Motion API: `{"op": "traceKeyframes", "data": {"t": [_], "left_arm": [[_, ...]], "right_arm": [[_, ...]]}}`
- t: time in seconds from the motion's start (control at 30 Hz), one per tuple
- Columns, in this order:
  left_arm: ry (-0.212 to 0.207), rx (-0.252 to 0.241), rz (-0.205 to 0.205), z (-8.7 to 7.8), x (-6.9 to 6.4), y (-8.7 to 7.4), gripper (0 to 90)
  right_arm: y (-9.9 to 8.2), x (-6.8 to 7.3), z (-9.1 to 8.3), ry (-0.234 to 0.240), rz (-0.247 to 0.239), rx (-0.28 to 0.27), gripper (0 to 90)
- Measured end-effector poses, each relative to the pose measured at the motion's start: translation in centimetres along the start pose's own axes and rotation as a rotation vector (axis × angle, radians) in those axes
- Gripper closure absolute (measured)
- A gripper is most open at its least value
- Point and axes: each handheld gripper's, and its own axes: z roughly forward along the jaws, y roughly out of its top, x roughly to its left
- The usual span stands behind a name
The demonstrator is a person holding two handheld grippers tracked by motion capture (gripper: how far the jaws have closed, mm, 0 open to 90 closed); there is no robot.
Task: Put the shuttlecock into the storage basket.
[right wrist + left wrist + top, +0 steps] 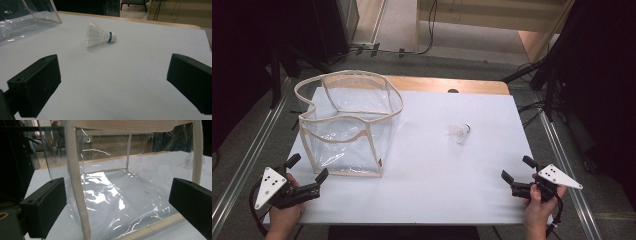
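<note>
A clear plastic bag point(348, 125) with cream fabric trim stands open on the left of the white table; up close, the same bag point(120, 195) spans the left gripper view. A white shuttlecock point(460, 133) with a blue band lies on its side right of centre, and the shuttlecock point(98, 36) lies ahead in the right gripper view. My left gripper point(307, 168) is open, just in front of the bag's near left corner. My right gripper point(518, 169) is open near the front right edge, well short of the shuttlecock. Both hold nothing.
The white table top point(427, 170) has a wooden strip point(452, 85) along its far edge. Metal rails point(562, 155) run beside both table sides. Black stands and cables point(542, 70) lie on the floor behind.
</note>
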Motion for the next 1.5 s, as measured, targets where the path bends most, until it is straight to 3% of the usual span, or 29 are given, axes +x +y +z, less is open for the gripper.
{"op": "traceKeyframes", "data": {"t": [0.13, 0.43, 0.47, 0.63, 0.77, 0.9, 1.0, 1.17, 1.3, 1.5], "left_arm": [[0.001, 0.000, 0.000, 0.0, 0.0, 0.0, 2.1], [0.002, -0.004, 0.001, -0.1, 0.0, 0.0, 2.1], [0.002, -0.004, 0.001, -0.1, 0.0, 0.0, 2.1], [0.004, -0.002, 0.004, -0.1, -0.1, -0.1, 2.1], [0.006, 0.001, 0.007, -0.1, -0.1, -0.1, 2.1], [0.007, 0.001, 0.005, -0.1, -0.1, -0.1, 2.1], [0.008, 0.001, 0.007, -0.1, -0.1, -0.1, 2.1], [0.007, 0.000, 0.006, -0.1, -0.1, -0.1, 2.1], [0.008, 0.001, 0.008, -0.1, -0.1, -0.1, 2.1], [0.007, 0.001, 0.008, -0.1, -0.1, -0.1, 2.1]], "right_arm": [[0.2, 0.1, 0.1, -0.004, -0.003, 0.011, 0.0], [2.0, 1.3, 1.3, 0.022, -0.060, 0.067, 0.6], [2.2, 1.3, 1.5, 0.032, -0.065, 0.068, 7.0], [3.2, 1.8, 2.9, 0.069, -0.092, 0.095, 15.6], [4.0, 1.9, 3.9, 0.078, -0.083, 0.115, 26.9], [4.6, 2.0, 5.2, 0.049, -0.077, 0.145, 35.8], [4.9, 2.3, 6.2, 0.025, -0.093, 0.179, 37.4], [5.5, 2.8, 7.8, 0.045, -0.106, 0.198, 52.4], [6.0, 3.2, 9.1, 0.040, -0.140, 0.253, 66.4], [6.7, 3.2, 10.8, 0.069, -0.134, 0.330, 82.2]]}}
